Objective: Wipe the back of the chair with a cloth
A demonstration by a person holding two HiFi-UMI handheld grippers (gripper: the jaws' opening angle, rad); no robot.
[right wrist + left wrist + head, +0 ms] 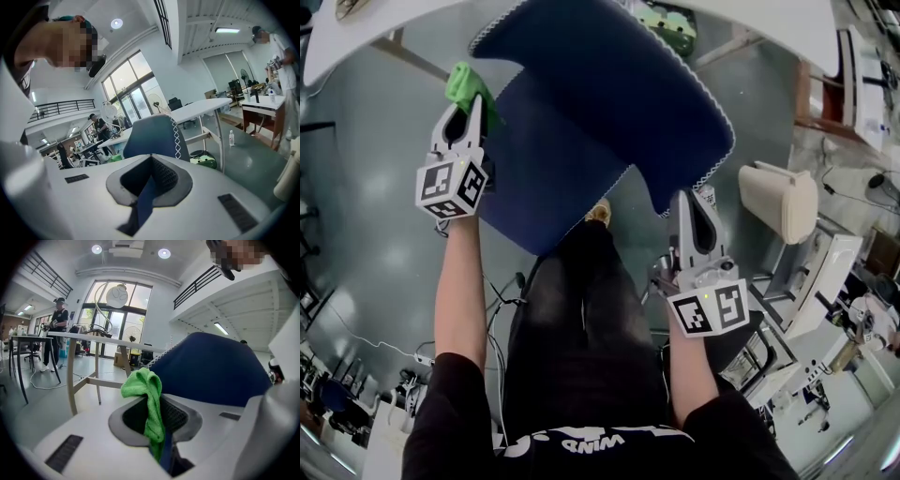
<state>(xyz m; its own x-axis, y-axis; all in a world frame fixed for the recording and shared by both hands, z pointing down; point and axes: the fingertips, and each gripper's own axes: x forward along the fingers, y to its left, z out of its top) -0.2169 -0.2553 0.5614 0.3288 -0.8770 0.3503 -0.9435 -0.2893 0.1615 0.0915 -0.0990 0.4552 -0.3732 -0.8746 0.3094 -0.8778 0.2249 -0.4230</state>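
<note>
Green cloth [466,83] at upper left, just beside the navy chair back [609,84].
We saw the left gripper [475,101] pinching the cloth; the right gripper [694,199], lower right, had its jaws pressed together, empty.

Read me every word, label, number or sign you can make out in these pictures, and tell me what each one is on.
"WIND": white print on the person's black shirt, seen upside down; the rest is unreadable.
Marker cubes: black-and-white square patterns, no words.
Bottle on the floor: label too small to read.
</note>
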